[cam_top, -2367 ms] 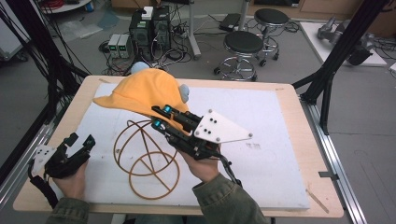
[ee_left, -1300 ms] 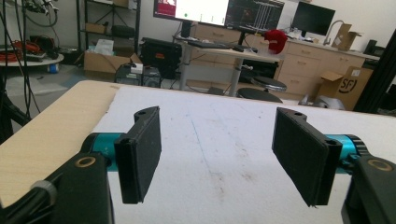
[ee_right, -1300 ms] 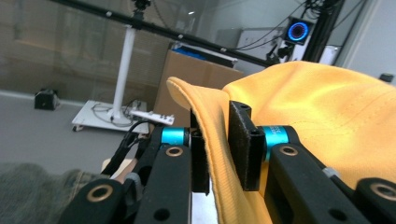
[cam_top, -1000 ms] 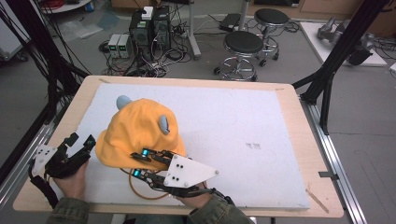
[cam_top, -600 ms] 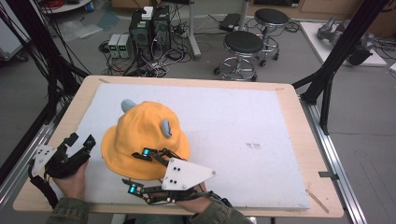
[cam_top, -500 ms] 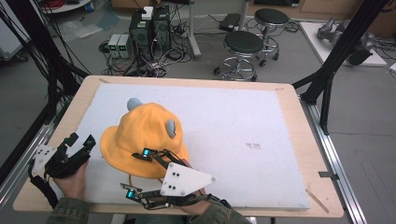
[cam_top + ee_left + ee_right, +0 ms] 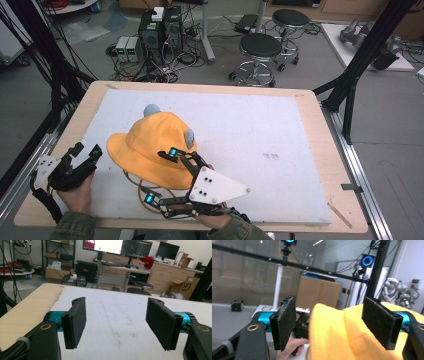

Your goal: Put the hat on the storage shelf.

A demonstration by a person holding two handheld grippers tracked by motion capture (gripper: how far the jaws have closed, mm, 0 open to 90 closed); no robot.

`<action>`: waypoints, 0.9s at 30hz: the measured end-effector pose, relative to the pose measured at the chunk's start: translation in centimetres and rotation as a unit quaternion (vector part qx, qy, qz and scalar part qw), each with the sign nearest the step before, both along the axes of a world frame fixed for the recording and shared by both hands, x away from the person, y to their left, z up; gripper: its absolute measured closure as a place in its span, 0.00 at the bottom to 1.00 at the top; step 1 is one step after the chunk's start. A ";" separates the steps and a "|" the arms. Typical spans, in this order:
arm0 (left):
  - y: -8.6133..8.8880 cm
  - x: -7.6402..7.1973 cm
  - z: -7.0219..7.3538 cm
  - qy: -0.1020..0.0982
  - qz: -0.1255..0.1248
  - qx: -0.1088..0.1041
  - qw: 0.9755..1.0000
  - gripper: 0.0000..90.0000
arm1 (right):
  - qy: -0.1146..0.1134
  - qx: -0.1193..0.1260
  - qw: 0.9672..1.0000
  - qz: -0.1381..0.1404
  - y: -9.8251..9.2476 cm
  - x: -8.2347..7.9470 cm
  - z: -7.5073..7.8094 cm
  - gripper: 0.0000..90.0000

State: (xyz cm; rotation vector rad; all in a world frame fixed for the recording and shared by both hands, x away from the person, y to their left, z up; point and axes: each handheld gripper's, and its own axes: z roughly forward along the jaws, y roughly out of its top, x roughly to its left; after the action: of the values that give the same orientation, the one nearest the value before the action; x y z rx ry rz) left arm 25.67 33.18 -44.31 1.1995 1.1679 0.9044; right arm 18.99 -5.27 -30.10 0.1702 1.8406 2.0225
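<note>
Near the front edge of the white mat point(image 7: 280, 125), right gripper point(image 7: 161, 178) laid sideways, jaws wide apart beside the orange hat point(image 7: 150, 147), gripping nothing. At the front left corner, left gripper point(image 7: 86, 153) resting low, jaws spread wide, empty.

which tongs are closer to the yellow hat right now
Right. The right tongs sit against the near side of the yellow hat, jaws open with its brim between them. The left tongs rest off the hat's left edge, open and apart from it.
</note>
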 end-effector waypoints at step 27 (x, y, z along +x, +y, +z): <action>0.1 0.0 0.0 0.000 0.000 0.000 1.000 0.37 | 0.021 0.079 0.988 -0.129 -7.3 3.6 2.4 0.29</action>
State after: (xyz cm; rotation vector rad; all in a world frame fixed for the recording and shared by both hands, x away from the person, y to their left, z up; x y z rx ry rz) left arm 25.65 33.24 -44.33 1.1991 1.1684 0.9048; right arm 22.59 -12.57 -27.72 0.4754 1.5867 1.9921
